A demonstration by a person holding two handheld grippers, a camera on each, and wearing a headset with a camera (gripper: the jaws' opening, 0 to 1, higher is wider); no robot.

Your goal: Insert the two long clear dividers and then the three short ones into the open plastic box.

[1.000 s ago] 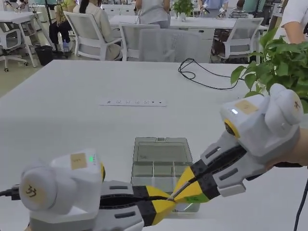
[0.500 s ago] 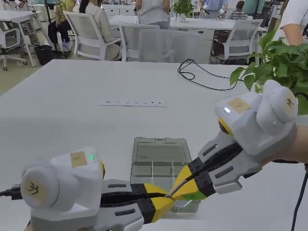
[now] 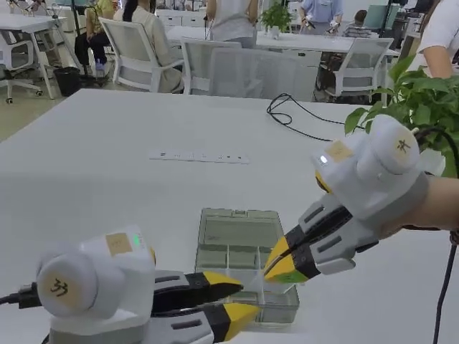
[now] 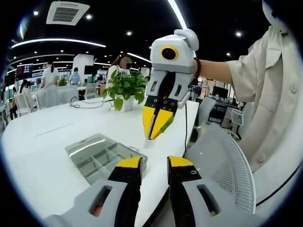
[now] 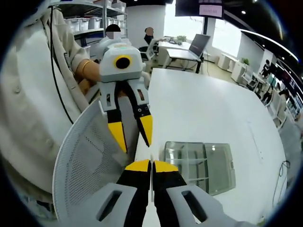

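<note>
- Left gripper (image 3: 245, 299): jaws parted, empty, at the surface's (image 3: 107, 179) near edge.
- Right gripper (image 3: 270, 272): jaws closed, pinching clear divider (image 4: 148, 141) over open plastic box (image 3: 240, 231).

bright even overhead office light, soft shadows, fisheye-warped edges

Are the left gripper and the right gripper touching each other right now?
Apart. In the head view, a strip of plastic box shows between the left gripper's open tips and the right gripper's.
</note>
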